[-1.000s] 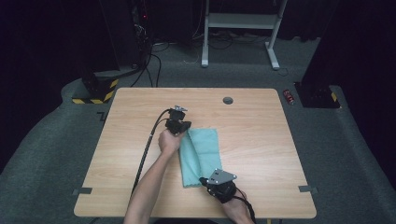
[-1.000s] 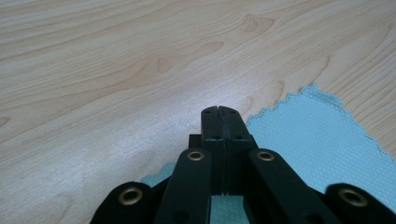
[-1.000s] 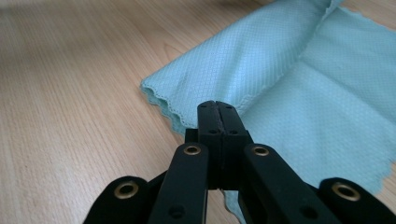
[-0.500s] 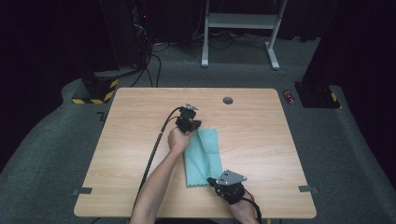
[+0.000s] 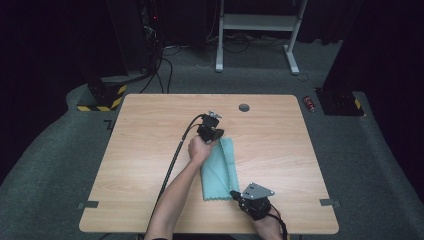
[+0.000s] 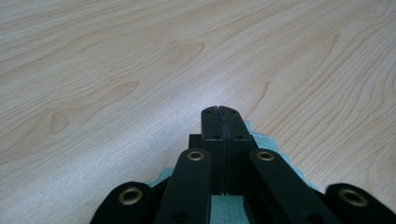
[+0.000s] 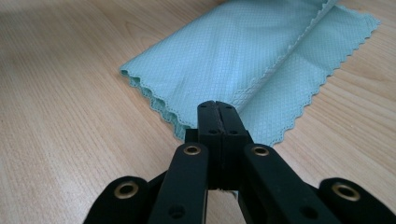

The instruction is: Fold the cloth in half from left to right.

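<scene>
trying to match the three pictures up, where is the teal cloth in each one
High view: cloth at table centre, between both tools.
Left gripper view: a sliver behind the shut jaws, low centre.
Right gripper view: upper centre and right, past the shut jaws.
Shared landmark: the wooden table.

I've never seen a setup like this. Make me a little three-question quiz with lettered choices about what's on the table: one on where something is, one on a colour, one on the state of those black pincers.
1. Where does the cloth lie?
A. mid-table, between the two grippers
B. on the floor
C. over the table's far edge

2. What colour is the cloth?
A. red
B. pale teal
C. black

3. How do the jaws of the right gripper stand?
A. spread wide
B. one missing
C. pressed together

Answers:
1 A: the high view shows it between the left gripper and the right gripper.
2 B: the right gripper view shows pale teal fabric.
3 C: no gap shows between them.
</scene>
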The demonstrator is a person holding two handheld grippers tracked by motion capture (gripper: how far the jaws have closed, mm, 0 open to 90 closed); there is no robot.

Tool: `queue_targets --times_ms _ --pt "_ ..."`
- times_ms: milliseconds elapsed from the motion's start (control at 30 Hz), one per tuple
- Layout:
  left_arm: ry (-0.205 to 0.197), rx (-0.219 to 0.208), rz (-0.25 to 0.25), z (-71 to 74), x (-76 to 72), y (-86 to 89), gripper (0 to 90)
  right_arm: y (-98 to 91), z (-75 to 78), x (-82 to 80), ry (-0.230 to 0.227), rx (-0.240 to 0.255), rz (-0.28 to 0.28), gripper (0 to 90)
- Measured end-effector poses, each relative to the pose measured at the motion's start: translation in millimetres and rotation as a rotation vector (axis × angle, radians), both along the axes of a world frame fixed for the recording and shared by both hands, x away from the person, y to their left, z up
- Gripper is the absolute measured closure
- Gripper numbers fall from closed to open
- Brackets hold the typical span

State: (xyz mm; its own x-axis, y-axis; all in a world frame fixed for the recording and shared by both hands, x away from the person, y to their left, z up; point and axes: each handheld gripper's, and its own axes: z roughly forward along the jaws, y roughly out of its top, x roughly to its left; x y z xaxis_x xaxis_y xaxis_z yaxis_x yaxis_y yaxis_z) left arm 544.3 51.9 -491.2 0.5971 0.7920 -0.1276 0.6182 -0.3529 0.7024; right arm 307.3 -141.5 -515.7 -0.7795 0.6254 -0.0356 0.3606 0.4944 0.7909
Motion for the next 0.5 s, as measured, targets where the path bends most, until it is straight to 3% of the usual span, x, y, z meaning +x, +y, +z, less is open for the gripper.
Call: queue_targets --times_ms 500 --pt "-0.004 0.052 -0.052 -2.0 2.6 -27.2 89.7 -11.6 -2.7 -4.1 0.01 -0.003 -0.021 90.0"
